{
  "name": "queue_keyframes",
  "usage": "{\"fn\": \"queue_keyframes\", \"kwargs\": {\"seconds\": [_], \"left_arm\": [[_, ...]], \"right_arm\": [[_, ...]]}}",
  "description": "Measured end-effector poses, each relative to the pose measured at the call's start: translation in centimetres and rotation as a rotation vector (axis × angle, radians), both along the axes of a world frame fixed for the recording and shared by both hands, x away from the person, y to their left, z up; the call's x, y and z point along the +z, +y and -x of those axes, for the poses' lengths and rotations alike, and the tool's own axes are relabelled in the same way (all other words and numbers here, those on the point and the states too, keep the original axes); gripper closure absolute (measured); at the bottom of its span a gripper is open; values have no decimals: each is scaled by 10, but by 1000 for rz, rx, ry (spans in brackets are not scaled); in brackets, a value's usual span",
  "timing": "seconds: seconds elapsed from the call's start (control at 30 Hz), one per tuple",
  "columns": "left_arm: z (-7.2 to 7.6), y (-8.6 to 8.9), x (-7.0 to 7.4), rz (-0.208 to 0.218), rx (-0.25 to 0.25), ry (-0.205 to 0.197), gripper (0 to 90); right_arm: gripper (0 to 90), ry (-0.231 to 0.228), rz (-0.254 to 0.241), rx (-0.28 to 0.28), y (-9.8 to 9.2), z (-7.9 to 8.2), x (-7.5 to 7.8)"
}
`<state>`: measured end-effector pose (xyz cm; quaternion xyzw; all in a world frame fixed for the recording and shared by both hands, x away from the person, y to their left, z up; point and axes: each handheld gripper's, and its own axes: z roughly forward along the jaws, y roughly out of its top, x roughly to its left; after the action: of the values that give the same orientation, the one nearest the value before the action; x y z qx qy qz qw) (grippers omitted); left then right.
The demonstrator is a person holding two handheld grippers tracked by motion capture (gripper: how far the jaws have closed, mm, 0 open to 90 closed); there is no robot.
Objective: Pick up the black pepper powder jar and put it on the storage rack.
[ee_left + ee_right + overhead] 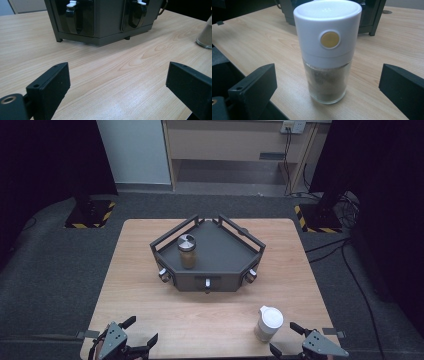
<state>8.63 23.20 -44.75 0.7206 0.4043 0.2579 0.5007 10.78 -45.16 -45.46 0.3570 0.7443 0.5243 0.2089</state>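
Observation:
A glass shaker with a white lid [268, 322] stands upright on the wooden table near its front right; its lid has a round yellow button [330, 39] and it holds brownish powder. My right gripper [285, 339] is open just behind it, and the shaker [328, 50] stands between the two jaws without touching either [327, 76]. A second jar with a silver lid [187, 251] stands on the dark grey rack [220, 270] at mid-table. My left gripper [141, 330] is open at the front left, holding nothing [117, 82], and faces the rack [105, 25].
The rack has low rails on its back sides and hooks with white tabs [72, 15] on its front faces. The table's front edge [200, 355] lies just under both grippers. Black stands [90, 210] rest on the floor beyond the table.

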Motion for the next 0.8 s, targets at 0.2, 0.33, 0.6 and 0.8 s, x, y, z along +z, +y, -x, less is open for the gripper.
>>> {"fn": "queue_keyframes", "kwargs": {"seconds": [0.2,0.33,0.6,0.8], "left_arm": [[0,0,0,-1,1,1,41],[0,1,0,-2,1,2,41],[-1,1,0,-4,0,5,41],[-1,0,0,-3,-2,4,41]], "right_arm": [[28,-11,-5,3,4,-7,1],[40,-16,-2,9,8,-12,1],[76,-21,4,20,14,-21,0],[112,-26,8,26,16,-26,1]]}}
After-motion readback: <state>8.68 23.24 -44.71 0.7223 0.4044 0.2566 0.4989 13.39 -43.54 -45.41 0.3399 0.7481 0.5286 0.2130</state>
